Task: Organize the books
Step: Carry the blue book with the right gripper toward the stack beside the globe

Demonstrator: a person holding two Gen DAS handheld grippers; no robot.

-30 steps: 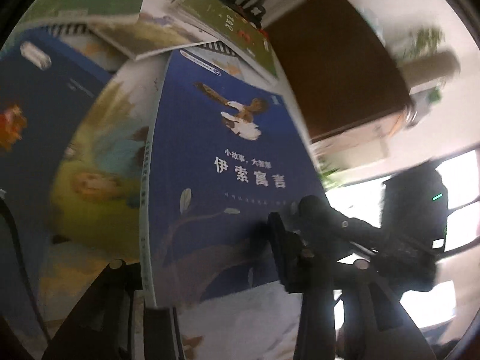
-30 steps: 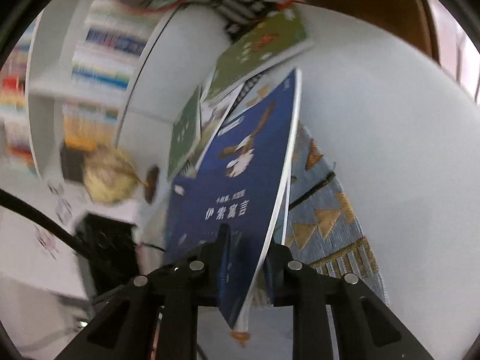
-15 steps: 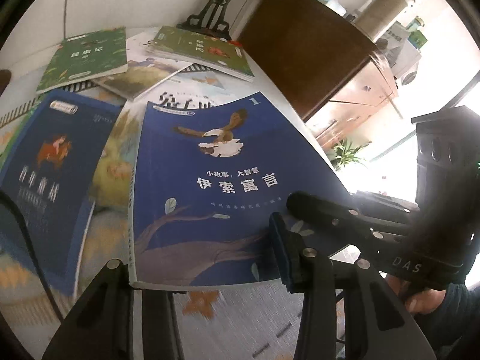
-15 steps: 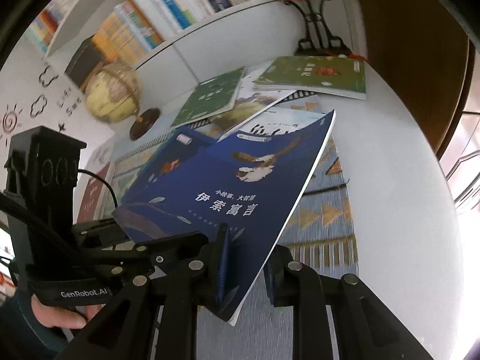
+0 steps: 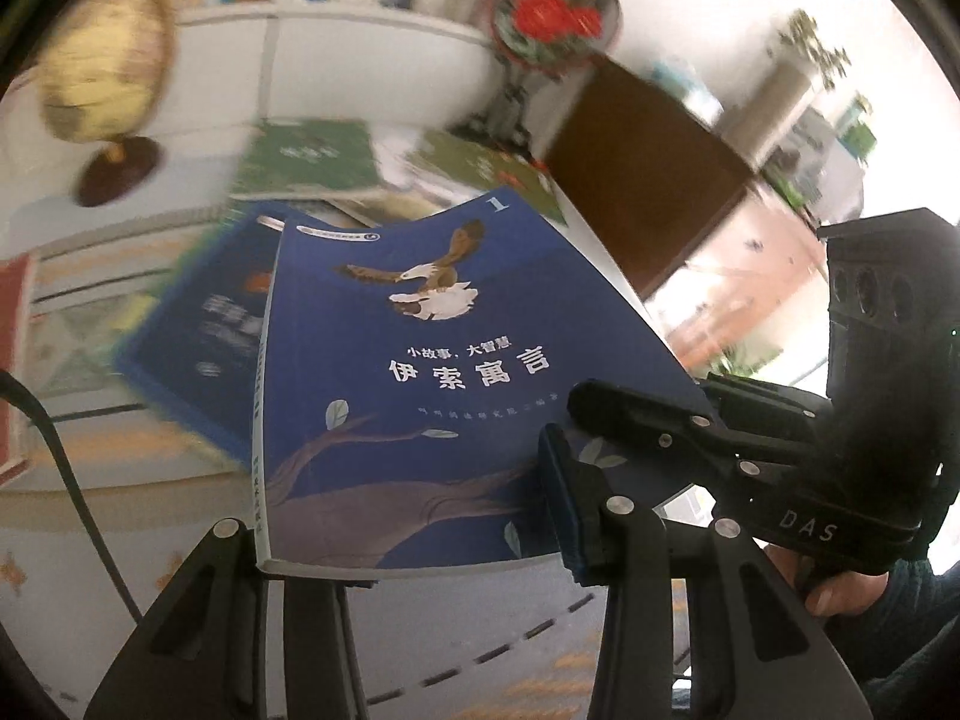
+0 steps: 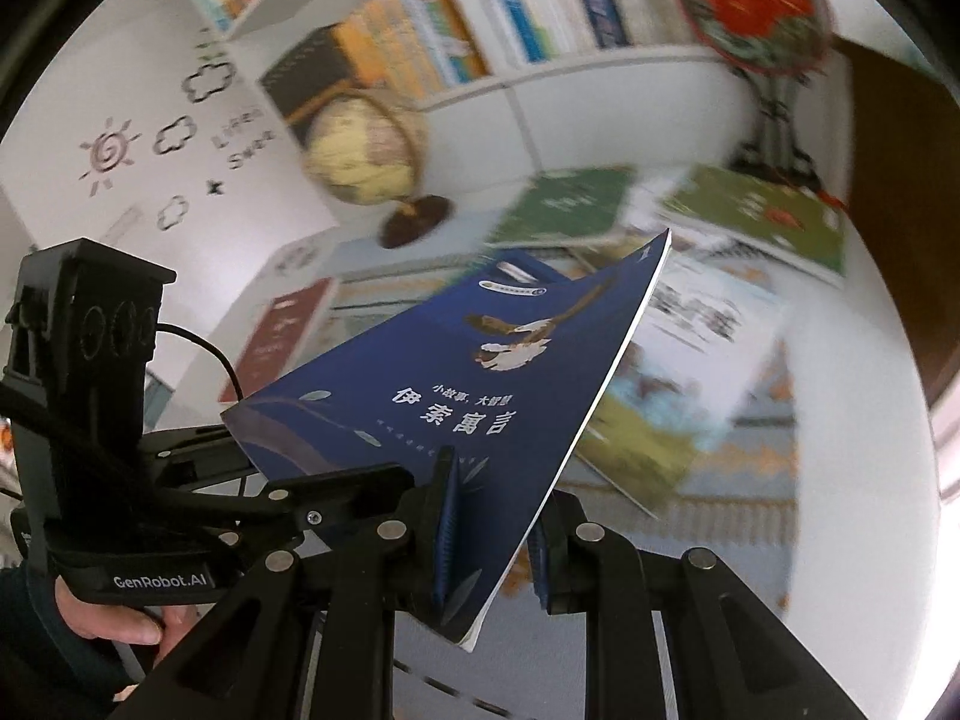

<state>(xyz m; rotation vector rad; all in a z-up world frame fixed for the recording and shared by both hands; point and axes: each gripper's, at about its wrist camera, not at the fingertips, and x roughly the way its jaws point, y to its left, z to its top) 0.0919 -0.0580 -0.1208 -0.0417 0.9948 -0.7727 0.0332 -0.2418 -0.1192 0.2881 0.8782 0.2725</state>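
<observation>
A blue book with an eagle on its cover point(image 5: 420, 372) point(image 6: 432, 396) hangs tilted above the table, held by both grippers. My left gripper point(image 5: 408, 534) is shut on its lower spine corner, one finger under the book and one pad on the cover; it appears at the left of the right wrist view point(image 6: 240, 456). My right gripper point(image 6: 492, 516) is shut on the book's lower page edge and shows in the left wrist view point(image 5: 600, 408). Other books lie flat below: a darker blue one point(image 5: 198, 324), two green ones point(image 6: 564, 204) point(image 6: 756, 216) and a red one point(image 6: 276, 336).
A white bookshelf point(image 6: 480, 12) full of upright books stands behind the round white table point(image 6: 852, 420). A globe point(image 6: 366, 144) and a red fan ornament on a stand point(image 6: 756, 6) sit at the table's back. A brown cabinet point(image 5: 648, 180) is to the right.
Both grippers have lifted the blue book off the pile and carried it up together. The right gripper rolled, so the book went from nearly on edge to a flatter tilt. Shelf and globe came into view.
</observation>
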